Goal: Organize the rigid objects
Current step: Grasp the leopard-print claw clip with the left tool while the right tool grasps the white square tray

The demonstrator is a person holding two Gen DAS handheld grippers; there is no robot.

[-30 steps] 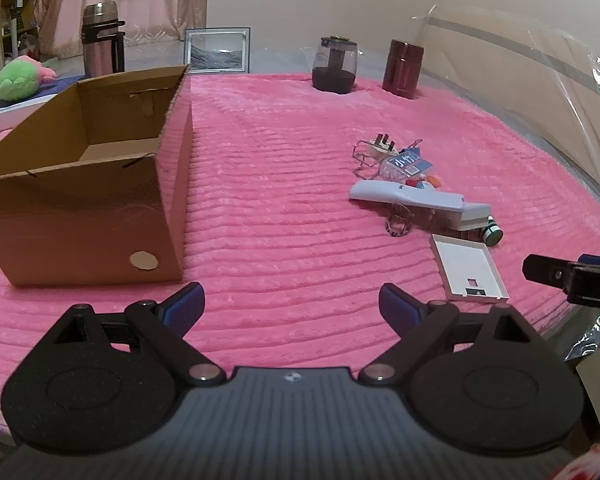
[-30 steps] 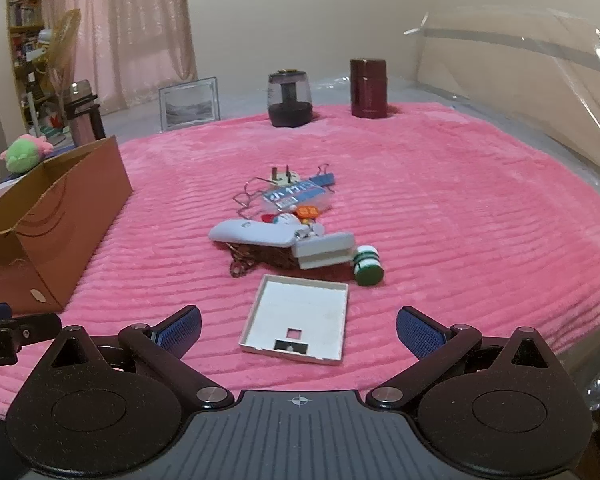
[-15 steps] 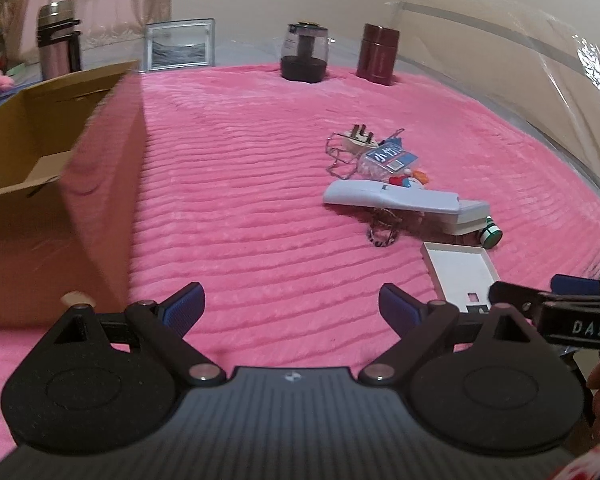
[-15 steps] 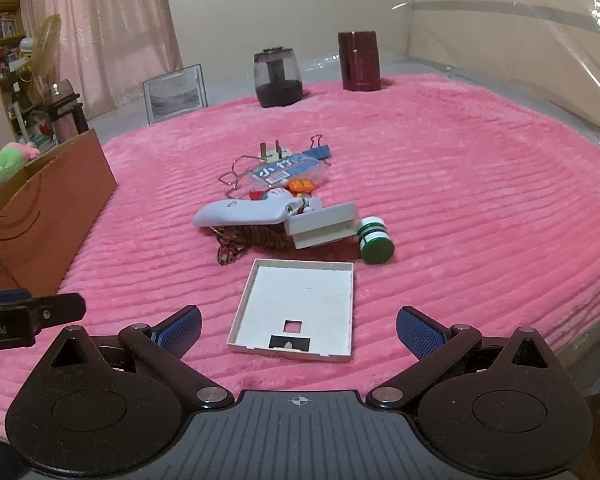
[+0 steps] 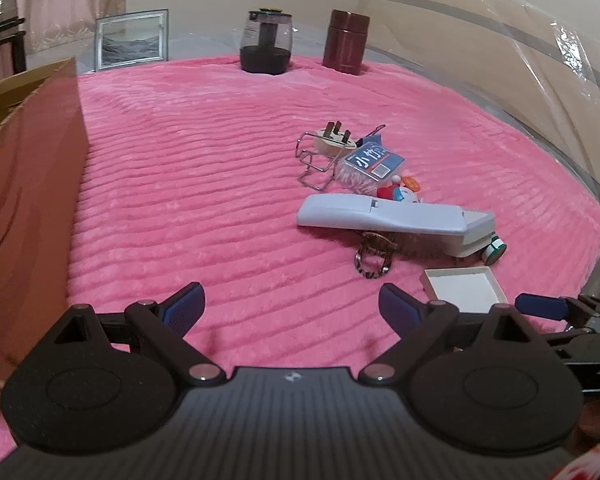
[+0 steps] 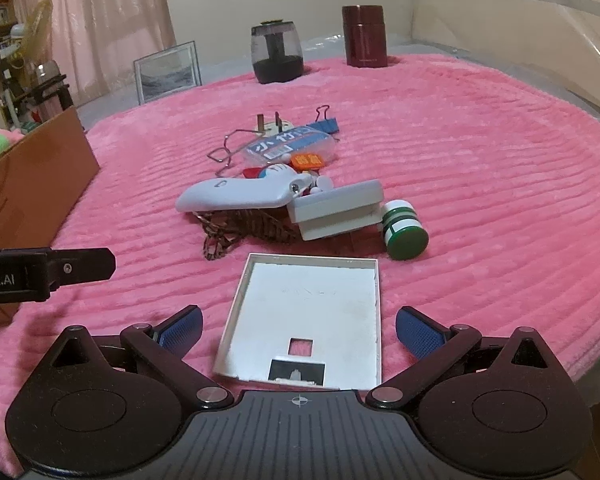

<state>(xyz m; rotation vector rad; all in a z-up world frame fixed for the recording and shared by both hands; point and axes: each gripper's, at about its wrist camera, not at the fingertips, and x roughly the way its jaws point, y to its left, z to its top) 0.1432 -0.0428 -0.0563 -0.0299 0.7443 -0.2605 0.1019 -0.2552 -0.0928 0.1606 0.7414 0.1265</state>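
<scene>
Plainly, nothing is in hand yet: the right gripper (image 6: 298,330) hangs with its jaws spread wide and empty just over the near end of the white tray lid (image 6: 306,316), and the left gripper (image 5: 290,304) is likewise wide open and empty, over bare pink blanket (image 5: 188,168) beside the cardboard box (image 5: 24,184). The lid lies open side up at the near edge of the blanket, apart from the heap behind it, where a grey-white remote-shaped device (image 6: 240,196) rests on top of a patterned hair claw (image 5: 374,254), with a green-and-white striped bottle (image 6: 404,228) on its side just to the right. Farther back sit a clear packet with a blue label (image 6: 290,148), a small toy figure (image 5: 398,192), a wire frame (image 5: 314,160), a plug adapter (image 5: 334,140) and a blue binder clip (image 6: 326,124). The lid looks like thin stiff plastic, light and shallow-walled, so I would judge it best pinched across one raised side wall rather than squeezed flat, since the smooth floor offers nothing to grip and the plush pile gives under it. The bottle seems likely to roll if nudged, and the device could tip off the claw; it would take a hold across its narrow waist. The box, open-topped on the left, is probably where these go.
</scene>
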